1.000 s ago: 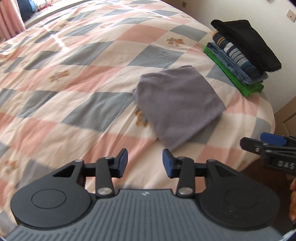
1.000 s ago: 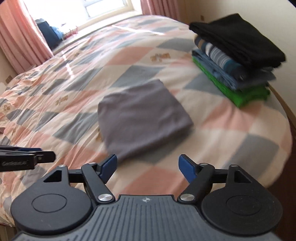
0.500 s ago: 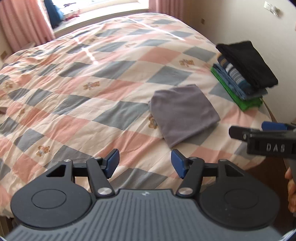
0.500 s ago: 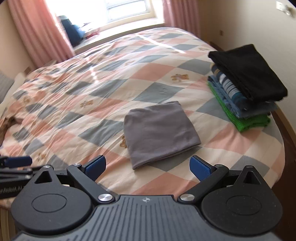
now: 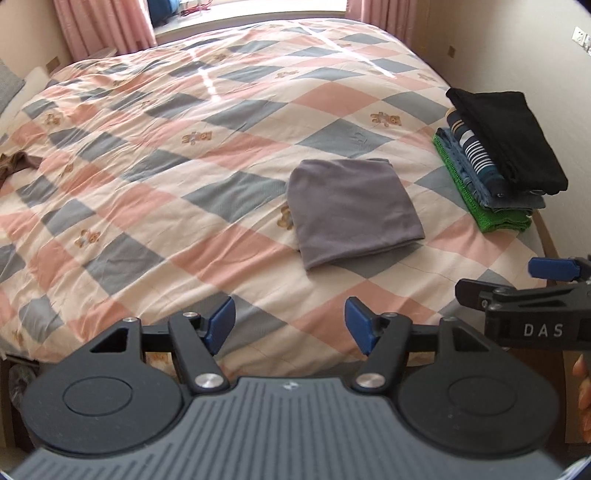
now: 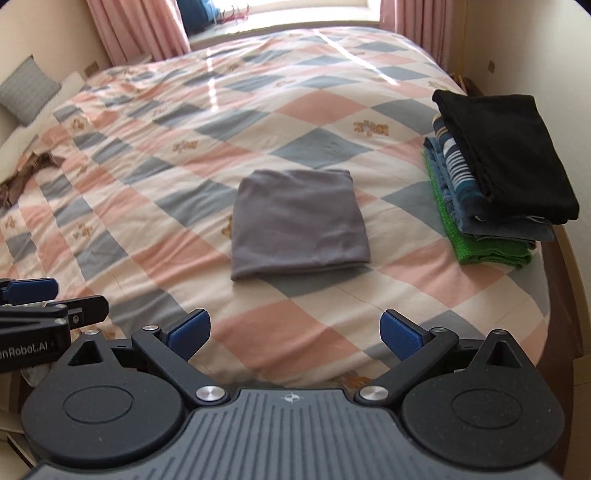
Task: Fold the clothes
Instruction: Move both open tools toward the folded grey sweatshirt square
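A folded grey garment [image 5: 352, 210] [image 6: 299, 221] lies flat on the checked quilt [image 5: 192, 155] [image 6: 207, 155] near the bed's foot. To its right stands a stack of folded clothes [image 5: 498, 158] [image 6: 495, 173], black on top, striped and blue in the middle, green at the bottom. My left gripper [image 5: 290, 325] hangs open over the bed's near edge, well short of the grey garment, with nothing between its blue pads. My right gripper [image 6: 293, 332] is open too, wider, and empty, also back from the garment. Each gripper shows at the other view's edge.
A crumpled brown garment [image 5: 16, 164] [image 6: 22, 177] lies at the bed's far left. A grey pillow [image 6: 27, 90] rests by the headboard side. Pink curtains [image 6: 140, 29] frame a window behind the bed. A wall runs along the right, close to the stack.
Both grippers have pulled back and risen away from the grey garment, which now looks smaller and farther. Their jaws have opened wider. The garment and the stack have not moved.
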A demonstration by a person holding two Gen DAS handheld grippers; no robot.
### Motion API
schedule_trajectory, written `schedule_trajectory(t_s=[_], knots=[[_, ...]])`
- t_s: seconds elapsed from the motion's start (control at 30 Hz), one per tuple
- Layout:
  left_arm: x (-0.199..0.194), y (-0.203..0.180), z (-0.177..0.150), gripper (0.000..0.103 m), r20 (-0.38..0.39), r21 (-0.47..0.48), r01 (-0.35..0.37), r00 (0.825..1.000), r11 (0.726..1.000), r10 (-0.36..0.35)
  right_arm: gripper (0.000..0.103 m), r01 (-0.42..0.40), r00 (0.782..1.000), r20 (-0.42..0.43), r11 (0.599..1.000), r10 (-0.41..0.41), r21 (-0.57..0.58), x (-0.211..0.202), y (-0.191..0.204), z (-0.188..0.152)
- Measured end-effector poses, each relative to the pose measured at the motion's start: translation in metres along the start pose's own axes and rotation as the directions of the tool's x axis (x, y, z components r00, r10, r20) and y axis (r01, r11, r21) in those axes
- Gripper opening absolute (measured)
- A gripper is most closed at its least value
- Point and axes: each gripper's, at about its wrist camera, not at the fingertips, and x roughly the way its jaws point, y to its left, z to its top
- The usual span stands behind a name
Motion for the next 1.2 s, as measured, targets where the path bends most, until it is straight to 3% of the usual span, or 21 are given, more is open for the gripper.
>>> schedule_trajectory(t_s=[0.3,0.77,1.07,1.2], knots=[[-0.011,-0.007,-0.006,0.065,0.009,-0.055,-0.073,0.997,0.996,0.073,0.101,-0.031,1.0,-0.006,0.997,0.031,-0.075,-0.012,-0.001,0.003],[-0.001,-0.023,-0.01,0.066,-0.041,-0.06,-0.089,0.995,0.994,0.086,0.101,-0.037,0.998,-0.044,0.996,0.033,-0.086,-0.001,-0.019,0.001],[0.033,-0.017,0.015,0.067,-0.051,-0.046,-0.044,0.998,0.998,0.041,0.101,-0.008,0.998,-0.058,0.999,0.005,-0.042,0.02,-0.035,0.012],[0.059,-0.007,0.028,0.075,-0.057,-0.053,-0.009,0.998,0.999,0.006,0.101,-0.043,0.998,-0.044,0.999,0.043,-0.005,0.049,-0.047,0.017]])
